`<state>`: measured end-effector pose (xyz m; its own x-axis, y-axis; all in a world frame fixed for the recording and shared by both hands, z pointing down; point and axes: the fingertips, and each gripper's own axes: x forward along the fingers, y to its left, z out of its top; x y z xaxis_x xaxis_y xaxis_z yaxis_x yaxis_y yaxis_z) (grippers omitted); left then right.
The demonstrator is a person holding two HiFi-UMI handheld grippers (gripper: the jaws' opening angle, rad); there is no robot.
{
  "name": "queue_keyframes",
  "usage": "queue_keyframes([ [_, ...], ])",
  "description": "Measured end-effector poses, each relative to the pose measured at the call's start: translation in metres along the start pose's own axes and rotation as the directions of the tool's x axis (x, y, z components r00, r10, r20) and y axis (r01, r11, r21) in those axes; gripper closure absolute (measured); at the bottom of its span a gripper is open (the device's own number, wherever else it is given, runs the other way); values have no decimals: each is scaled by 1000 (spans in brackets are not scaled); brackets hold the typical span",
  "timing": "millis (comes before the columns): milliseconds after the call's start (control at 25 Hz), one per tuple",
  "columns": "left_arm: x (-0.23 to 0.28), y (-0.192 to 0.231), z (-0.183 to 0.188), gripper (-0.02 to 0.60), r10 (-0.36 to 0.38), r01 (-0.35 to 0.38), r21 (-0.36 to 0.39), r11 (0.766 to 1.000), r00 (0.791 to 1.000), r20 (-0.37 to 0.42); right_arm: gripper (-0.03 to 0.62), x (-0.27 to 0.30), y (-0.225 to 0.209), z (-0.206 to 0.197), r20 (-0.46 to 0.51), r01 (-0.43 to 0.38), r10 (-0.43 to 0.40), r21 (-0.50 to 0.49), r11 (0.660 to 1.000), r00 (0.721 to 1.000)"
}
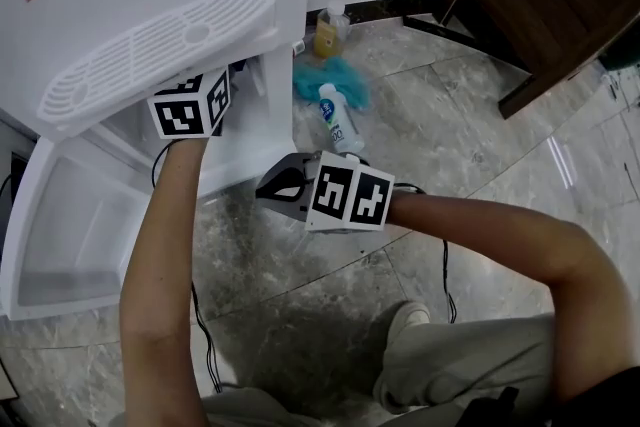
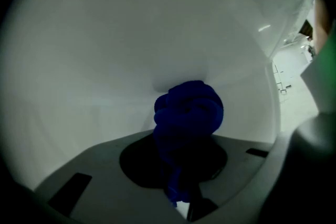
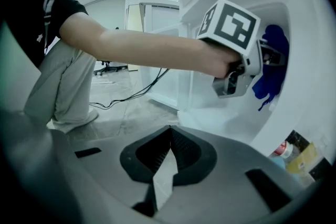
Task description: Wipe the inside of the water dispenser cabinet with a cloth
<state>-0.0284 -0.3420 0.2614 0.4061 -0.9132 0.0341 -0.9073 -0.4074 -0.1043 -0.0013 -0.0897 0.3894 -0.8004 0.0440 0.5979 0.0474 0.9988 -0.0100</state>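
Bunched dark-blue cloth (image 2: 188, 113), clamped in the left gripper (image 2: 181, 194), juts straight ahead at centre frame, seemingly touching the white water dispenser cabinet's inner wall (image 2: 94, 50). The right gripper (image 3: 169, 139), its jaws together on nothing, hangs outside the cabinet, farther from the wall.

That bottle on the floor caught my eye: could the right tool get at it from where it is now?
Probably yes. The right tool is shut and empty, and the bottle lies on the floor close beside it, nothing between. It would need to turn and open first.
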Motion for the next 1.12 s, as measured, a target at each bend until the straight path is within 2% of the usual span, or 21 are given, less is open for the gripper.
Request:
queue_keyframes([
  [80, -9, -11, 0, 506, -67, 67, 11, 998, 998, -14, 595, -2, -8, -1, -15, 26, -27, -10, 1000, 1000],
  [200, -26, -29, -3, 506, -171, 171, -19, 985, 984, -40, 595, -4, -20, -3, -35, 54, -54, 6, 999, 998],
  [280, -39, -42, -13, 506, -243, 238, -52, 970, 965, -97, 595, -4, -29, -2, -44, 76, -76, 10, 997, 996],
  [360, -56, -49, -22, 506, -286, 283, -41, 958, 942, -176, 595, -4, -36, 2, -43, 96, -95, 10, 995, 995],
  [480, -85, -59, -28, 506, -353, 368, 8, 930, 897, -266, 595, -4, -45, 8, -36, 116, -115, 27, 993, 993],
  [640, -139, -72, -44, 506, -416, 489, 81, 868, 807, -418, 595, -1, -52, 12, -27, 119, -118, 48, 992, 993],
  [680, -154, -74, -48, 506, -419, 506, 92, 858, 791, -445, 595, 1, -53, 16, -20, 114, -113, 51, 992, 993],
  [760, -182, -72, -56, 506, -412, 507, 97, 857, 785, -464, 595, 4, -54, 22, -8, 107, -106, 52, 993, 994],
  [880, -207, -59, -79, 506, -382, 465, 81, 882, 804, -456, 595, 8, -53, 27, 1, 100, -100, 43, 994, 995],
  [920, -212, -55, -90, 506, -376, 456, 69, 888, 803, -461, 595, 11, -52, 28, 3, 97, -97, 35, 995, 995],
  [1040, -222, -53, -114, 506, -384, 466, 52, 883, 783, -489, 595, 17, -48, 31, 2, 89, -90, 18, 996, 996],
  [1120, -224, -54, -119, 506, -392, 472, 46, 880, 778, -492, 595, 19, -47, 34, 6, 90, -90, 14, 996, 996],
])
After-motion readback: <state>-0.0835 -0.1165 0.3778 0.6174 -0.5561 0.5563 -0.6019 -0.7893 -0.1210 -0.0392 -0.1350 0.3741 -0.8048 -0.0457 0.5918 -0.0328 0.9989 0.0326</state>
